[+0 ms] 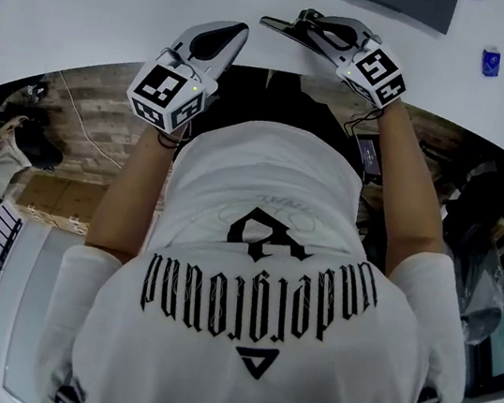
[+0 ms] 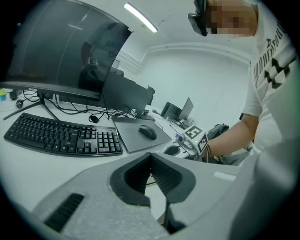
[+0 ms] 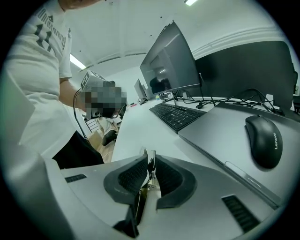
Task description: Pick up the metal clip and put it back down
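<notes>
Head view: both grippers sit over the near edge of the white counter [image 1: 100, 20], close in front of the person. Left gripper [image 1: 231, 33] points toward the far edge. Right gripper [image 1: 280, 26] lies turned toward the left one, tips near it but not touching. Clip too small to pick out here. Height above the counter cannot be read.

Left gripper view: left gripper [image 2: 151, 157] jaws pressed together with nothing between them; idle. Beyond it are the keyboard [image 2: 61, 137], the mouse [image 2: 147, 132] on a grey mat [image 2: 133, 140], and a dark monitor [image 2: 61, 51] toward the far edge.

Right gripper view: right gripper [image 3: 150, 158] jaws clenched on the metal clip [image 3: 150, 165], a thin bright strip standing upright in the seam between the pads, its top edge just proud of the tips. The bite is narrow and right at the tips. Bare counter lies ahead, with the mat's near corner and the mouse [image 3: 265, 140] off to the right.

Judgement: the clip is in hand, so the put-down remains.
- Hold the clench steady; so thin a piece could twist or slip out.
- Lower straight onto bare counter near the near edge, clear of the mat.
- Let the clip touch before parting the jaws, then part them slowly, since it may cling to one pad.
- Keep the left gripper where it is, out of the way.
</notes>
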`<state>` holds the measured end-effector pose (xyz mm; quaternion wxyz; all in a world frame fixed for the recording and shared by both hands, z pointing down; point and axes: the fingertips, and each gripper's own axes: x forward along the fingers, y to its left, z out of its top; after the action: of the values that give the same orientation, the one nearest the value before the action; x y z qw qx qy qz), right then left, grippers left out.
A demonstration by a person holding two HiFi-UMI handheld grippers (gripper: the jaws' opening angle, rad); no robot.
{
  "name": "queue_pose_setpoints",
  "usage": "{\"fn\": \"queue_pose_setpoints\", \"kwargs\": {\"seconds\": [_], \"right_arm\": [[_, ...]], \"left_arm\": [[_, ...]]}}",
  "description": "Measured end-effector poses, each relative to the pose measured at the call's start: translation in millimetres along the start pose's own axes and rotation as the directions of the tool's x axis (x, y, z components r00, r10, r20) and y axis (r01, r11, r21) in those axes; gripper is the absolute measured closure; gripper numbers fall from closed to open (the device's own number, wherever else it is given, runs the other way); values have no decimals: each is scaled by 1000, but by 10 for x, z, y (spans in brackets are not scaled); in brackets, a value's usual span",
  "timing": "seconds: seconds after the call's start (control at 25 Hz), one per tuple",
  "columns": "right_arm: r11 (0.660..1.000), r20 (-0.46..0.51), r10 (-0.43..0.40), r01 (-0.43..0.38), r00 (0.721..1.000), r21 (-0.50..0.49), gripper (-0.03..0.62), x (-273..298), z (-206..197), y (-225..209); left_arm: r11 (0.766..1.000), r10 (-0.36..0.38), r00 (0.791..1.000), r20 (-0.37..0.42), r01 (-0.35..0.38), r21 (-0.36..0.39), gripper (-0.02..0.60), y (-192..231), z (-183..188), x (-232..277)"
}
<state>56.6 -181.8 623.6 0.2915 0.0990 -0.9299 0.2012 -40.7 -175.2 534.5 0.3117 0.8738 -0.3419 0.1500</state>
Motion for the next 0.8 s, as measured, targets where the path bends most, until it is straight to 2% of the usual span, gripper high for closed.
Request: {"fn": "queue_pose_setpoints", "kwargs": {"seconds": [0.2,0.48,0.8], "right_arm": [[999,-6,-19,19,1000,-32,553,31,-5,-62],[999,11,-36,37,999,-18,524,4,22,-84],[996,21,-86,86,996,-35,493,-208,65,-59]], "left_arm": [[1000,-5,1000,9,5,3,568,26,49,9],[1000,-8,1000,2,8,5,568,17,26,14],[1000,-4,999,50,3,24,568,-136,108,-7]]}}
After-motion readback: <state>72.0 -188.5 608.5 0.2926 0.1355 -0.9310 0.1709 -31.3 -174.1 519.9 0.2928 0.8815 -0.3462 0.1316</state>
